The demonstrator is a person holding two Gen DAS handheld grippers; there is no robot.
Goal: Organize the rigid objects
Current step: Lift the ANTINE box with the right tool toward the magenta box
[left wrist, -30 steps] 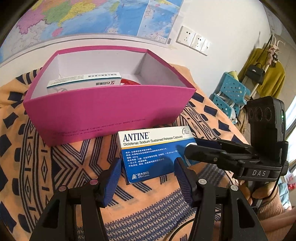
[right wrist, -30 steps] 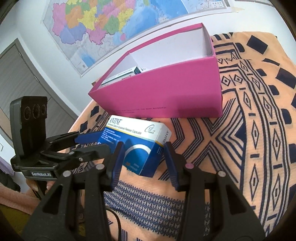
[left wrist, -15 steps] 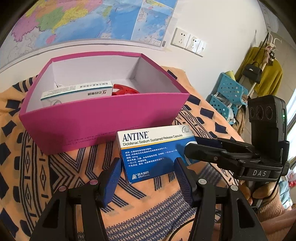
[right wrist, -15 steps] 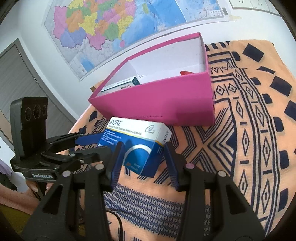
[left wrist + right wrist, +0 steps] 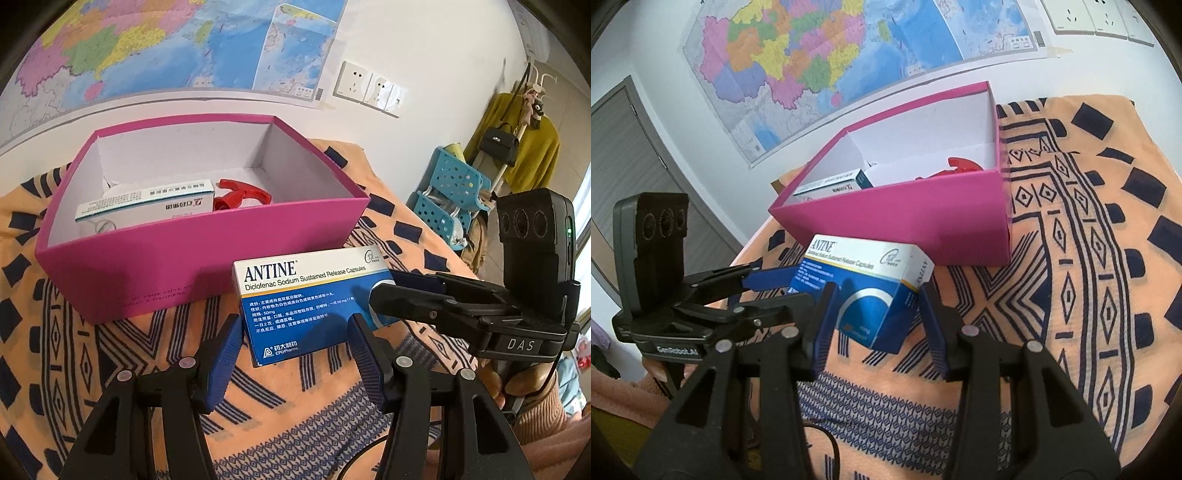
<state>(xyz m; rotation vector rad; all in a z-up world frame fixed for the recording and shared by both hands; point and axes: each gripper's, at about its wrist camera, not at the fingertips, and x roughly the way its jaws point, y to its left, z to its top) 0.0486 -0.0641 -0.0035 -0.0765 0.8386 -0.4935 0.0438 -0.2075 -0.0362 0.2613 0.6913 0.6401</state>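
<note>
We hold the ANTINE carton (image 5: pixel 310 299) with both grippers, lifted above the patterned cloth (image 5: pixel 122 354) just near of the pink box (image 5: pixel 192 254). Our left gripper (image 5: pixel 293 345) has its fingers clamped on the carton's near end; our right gripper (image 5: pixel 875 314) clamps the other end. Inside the pink box lie a white medicine box (image 5: pixel 147 201) and a red piece (image 5: pixel 240 192).

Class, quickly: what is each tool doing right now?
Left tool: shut on the ANTINE box, gripping its near end.
Right tool: shut on the same box's other end.
</note>
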